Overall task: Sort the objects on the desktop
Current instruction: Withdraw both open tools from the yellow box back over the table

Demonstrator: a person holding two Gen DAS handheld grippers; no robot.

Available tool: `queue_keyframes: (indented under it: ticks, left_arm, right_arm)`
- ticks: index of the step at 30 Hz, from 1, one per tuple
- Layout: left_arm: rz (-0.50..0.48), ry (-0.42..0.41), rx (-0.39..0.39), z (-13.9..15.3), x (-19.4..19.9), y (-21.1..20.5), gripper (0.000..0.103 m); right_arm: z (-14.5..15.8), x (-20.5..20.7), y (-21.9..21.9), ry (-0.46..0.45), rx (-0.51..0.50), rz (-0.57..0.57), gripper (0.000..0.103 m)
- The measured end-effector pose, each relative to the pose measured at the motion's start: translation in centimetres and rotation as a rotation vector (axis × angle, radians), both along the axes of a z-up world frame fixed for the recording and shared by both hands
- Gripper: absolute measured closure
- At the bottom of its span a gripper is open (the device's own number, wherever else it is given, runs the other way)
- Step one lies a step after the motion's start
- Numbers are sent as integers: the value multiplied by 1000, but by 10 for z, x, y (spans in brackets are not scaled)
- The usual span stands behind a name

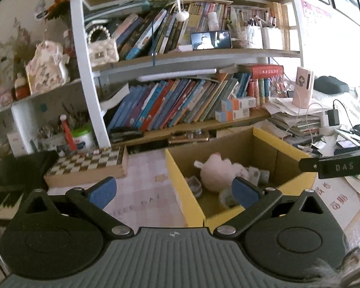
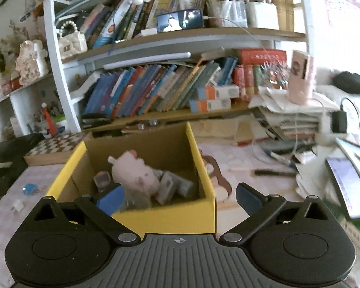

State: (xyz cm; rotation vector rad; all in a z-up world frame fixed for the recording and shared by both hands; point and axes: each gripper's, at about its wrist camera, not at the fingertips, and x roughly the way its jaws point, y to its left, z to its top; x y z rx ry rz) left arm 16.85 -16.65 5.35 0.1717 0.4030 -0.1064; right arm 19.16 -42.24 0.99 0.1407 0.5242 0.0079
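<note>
Several small things, with a pink plush toy (image 2: 134, 172) on top, lie in the yellow box (image 2: 165, 218) on the surface; it sits just ahead of both wide-open, empty claws, the left claw (image 1: 174, 189) and right claw (image 2: 180, 199), a bit nearer the right

We see daylight flooding in from the right, where the window (image 1: 343, 12) burns out to white glare and washes the desk's right edge, while the left side with the dark keyboard (image 1: 9, 187) stays dim. The fisheye bends the shelves (image 2: 180, 38) into arcs and blackens the corners. In the right wrist view, the papers (image 2: 290, 117) and charger (image 2: 339, 121) are smeared by motion blur; the left view is sharper.
</note>
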Motion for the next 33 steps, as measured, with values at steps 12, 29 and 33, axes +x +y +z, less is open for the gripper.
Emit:
queue_keyframes:
  ticks: [12, 29, 33]
  left_arm:
    - [-40, 73, -38, -31, -41, 35, 0]
    - [-40, 174, -26, -50, -75, 92, 0]
    - [-40, 177, -35, -50, -79, 107, 0]
  right_arm:
    - [-22, -51, 52, 91, -23, -38, 2]
    - [-35, -96, 143, 194, -104, -26, 2]
    - [-35, -102, 157, 203, -106, -34, 2]
